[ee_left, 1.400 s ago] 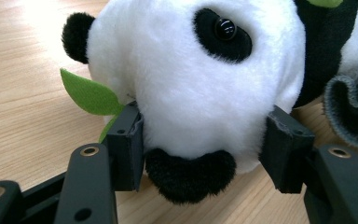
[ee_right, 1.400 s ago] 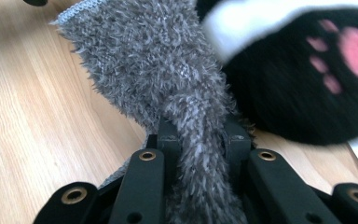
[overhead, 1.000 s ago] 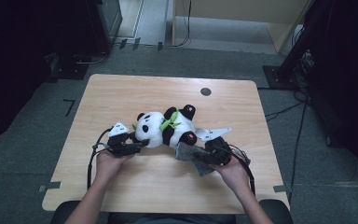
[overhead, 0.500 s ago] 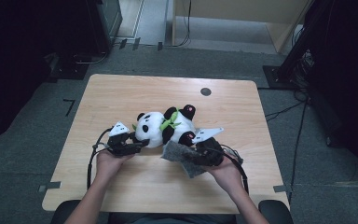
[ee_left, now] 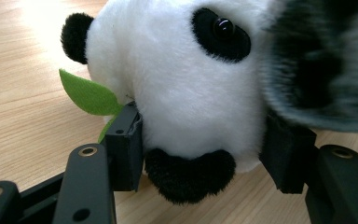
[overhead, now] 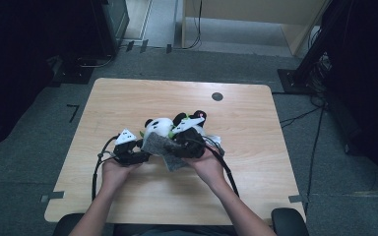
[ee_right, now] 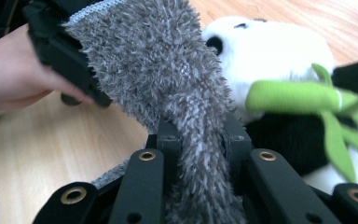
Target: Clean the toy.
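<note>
Pale wooden table (overhead: 256, 162) carries a black-and-white plush panda (overhead: 163, 129) near its middle. Left gripper (ee_left: 200, 149) clamps the panda's head; right gripper (ee_right: 198, 140) pinches a shaggy grey cloth (ee_right: 168, 79). Its green leaves (ee_right: 307, 100) are clearest in the right gripper view.

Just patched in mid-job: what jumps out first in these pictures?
A plush panda lies mid-table, its white head clamped between the left gripper's pads. The right gripper is shut on a shaggy grey cloth, which drapes against the panda's head. Green felt leaves stand out at the panda's neck.
</note>
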`<act>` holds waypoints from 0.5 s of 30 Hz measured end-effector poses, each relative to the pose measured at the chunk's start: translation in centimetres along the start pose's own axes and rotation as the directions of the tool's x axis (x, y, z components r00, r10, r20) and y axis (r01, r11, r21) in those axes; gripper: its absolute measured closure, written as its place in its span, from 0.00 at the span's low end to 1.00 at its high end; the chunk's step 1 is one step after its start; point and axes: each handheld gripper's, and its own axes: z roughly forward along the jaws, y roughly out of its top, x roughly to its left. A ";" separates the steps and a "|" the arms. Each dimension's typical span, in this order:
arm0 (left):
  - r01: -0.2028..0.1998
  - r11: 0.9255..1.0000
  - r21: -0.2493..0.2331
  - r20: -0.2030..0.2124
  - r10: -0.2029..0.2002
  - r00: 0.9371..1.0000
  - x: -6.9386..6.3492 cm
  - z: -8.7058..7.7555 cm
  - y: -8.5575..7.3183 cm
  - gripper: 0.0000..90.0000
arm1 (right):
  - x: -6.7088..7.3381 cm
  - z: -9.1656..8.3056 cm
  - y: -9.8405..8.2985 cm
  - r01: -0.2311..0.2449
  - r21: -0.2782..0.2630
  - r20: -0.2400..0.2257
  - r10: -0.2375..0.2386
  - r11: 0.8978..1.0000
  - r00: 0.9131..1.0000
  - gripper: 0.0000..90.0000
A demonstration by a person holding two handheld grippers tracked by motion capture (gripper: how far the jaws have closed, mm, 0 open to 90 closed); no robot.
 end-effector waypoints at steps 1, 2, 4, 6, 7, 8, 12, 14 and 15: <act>0.001 1.000 -0.001 -0.001 -0.001 1.000 0.0 0.0 0.0 0.44 | 0.0 0.3 0.2 0.000 0.000 0.003 0.000 1.000 1.000 0.84; 0.002 1.000 -0.001 -0.002 -0.002 1.000 0.0 0.0 0.0 0.44 | -0.1 0.6 0.3 0.000 0.003 0.013 -0.001 1.000 1.000 0.84; 0.002 1.000 0.000 -0.005 -0.002 1.000 0.0 0.0 -0.1 0.44 | -0.2 1.1 0.2 0.005 0.017 0.031 -0.006 1.000 1.000 0.84; 0.001 1.000 -0.001 -0.006 -0.001 1.000 0.0 0.0 -0.1 0.44 | -0.3 1.4 0.1 0.001 0.020 0.030 -0.001 1.000 1.000 0.84; 0.000 1.000 -0.002 -0.005 0.000 1.000 0.0 0.0 -0.1 0.44 | -0.2 1.4 0.0 0.003 0.021 0.033 -0.003 1.000 0.999 0.84; 0.002 1.000 -0.002 -0.005 -0.002 1.000 0.0 0.0 -0.1 0.44 | -0.2 1.4 -0.1 0.012 0.023 0.039 -0.013 1.000 0.999 0.84; 0.000 1.000 -0.001 0.000 0.000 1.000 0.0 0.0 -0.1 0.44 | -0.1 1.3 -0.7 0.031 0.034 0.044 -0.032 0.999 0.998 0.84; -0.002 1.000 0.000 0.001 0.002 1.000 0.0 0.0 -0.1 0.44 | 0.0 1.3 -1.1 0.031 0.036 0.044 -0.032 0.999 0.999 0.84; -0.002 1.000 0.000 0.002 0.002 1.000 0.0 0.0 -0.1 0.44 | 0.0 1.3 -1.3 0.030 0.035 0.041 -0.031 0.999 0.999 0.84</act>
